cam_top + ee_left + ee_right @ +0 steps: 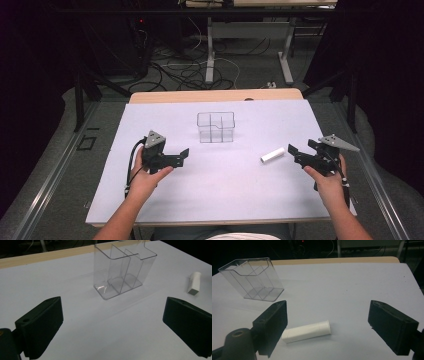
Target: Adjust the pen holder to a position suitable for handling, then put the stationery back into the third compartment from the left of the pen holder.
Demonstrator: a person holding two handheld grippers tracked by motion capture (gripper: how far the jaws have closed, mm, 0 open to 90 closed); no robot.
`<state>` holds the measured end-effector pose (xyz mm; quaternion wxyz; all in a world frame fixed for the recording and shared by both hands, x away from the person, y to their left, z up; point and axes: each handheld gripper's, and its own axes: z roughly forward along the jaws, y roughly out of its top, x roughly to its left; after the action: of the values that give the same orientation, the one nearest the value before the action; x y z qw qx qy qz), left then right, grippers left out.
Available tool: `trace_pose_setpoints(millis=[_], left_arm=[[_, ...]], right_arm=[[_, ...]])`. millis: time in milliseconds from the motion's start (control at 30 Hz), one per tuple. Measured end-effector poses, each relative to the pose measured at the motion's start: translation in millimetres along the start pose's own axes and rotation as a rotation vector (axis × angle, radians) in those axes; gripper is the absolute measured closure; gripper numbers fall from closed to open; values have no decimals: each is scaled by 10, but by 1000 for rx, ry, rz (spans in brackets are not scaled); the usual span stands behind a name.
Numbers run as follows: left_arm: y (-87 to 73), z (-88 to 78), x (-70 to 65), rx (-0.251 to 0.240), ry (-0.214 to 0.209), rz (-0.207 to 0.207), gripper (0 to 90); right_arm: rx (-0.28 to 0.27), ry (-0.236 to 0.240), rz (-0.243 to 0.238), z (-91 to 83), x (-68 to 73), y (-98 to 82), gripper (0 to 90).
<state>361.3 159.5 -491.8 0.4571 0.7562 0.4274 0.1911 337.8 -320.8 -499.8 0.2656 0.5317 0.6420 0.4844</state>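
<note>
Right claw [294, 152] gapes wide just short of the white tube [272, 155], left claw [181, 155] open and empty, and a clumsy nudge could roll that tube across the counter [225, 195].

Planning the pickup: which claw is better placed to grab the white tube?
Right. The right claw sits open just beside the white tube; the left claw is across the table, far off.

White tube [306, 331]; clear organizer [216, 127]; white table [225, 185].
</note>
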Motion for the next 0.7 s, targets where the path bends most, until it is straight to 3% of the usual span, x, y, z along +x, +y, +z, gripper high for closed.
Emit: trace_pose_setpoints(millis=[467,700], left_arm=[[217,341,-359,29,-82,67,57],[303,537,-541,52,-103,91,154]], right_arm=[[12,14,-31,47,45,-17,155],[16,14,-21,46,34,-21,155]])
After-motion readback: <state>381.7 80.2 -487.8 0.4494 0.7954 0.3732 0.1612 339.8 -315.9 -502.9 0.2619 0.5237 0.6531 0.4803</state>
